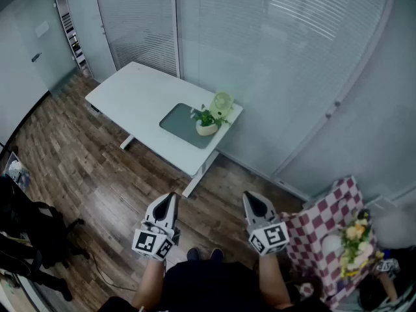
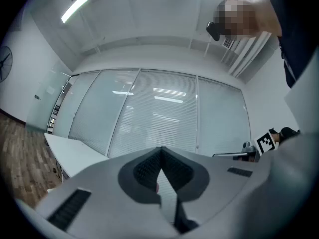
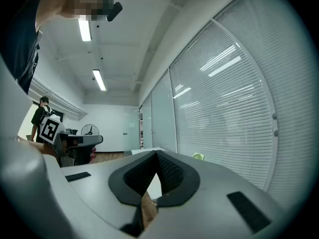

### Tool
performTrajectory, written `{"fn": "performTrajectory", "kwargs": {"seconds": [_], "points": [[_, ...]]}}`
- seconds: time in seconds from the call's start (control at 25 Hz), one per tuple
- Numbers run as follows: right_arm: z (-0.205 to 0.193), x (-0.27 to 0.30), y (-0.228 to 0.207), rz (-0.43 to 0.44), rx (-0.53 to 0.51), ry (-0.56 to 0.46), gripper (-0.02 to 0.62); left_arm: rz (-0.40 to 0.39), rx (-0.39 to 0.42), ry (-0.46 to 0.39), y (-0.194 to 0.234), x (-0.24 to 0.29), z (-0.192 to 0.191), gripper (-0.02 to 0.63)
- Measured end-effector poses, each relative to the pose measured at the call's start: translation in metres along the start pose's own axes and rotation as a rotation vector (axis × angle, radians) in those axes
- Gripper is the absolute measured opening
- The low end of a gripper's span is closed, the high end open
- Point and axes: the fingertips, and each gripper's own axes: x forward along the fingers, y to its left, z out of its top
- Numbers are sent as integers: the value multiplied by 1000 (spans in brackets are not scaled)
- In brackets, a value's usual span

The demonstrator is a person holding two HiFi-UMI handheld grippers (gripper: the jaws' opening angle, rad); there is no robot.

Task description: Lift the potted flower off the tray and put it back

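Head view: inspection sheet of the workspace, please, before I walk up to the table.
Surface: white table, on a wood floor.
Job's things: potted flower upright at the right corner of the grey tray.
Clutter: pale green object just behind the pot; too small to identify.
Grippers: left gripper and right gripper both shut, nothing between the fingers, held level, well short of the table.
Cables: thin cable on the floor, lower left.
Surroundings: glass wall with blinds; checkered cloth with flowers, right; dark chair, left.
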Motion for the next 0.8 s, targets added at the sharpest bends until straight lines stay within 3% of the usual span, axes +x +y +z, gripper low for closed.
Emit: {"fn": "performTrajectory", "kwargs": {"seconds": [0.28,0.8], "points": [[-12,2,-1,-15,10,40,3,-6,-5,4,-4,2,-4,6],[-9,9,0,34,25,32,3,13,26,31,-6,7,-9,6]]}}
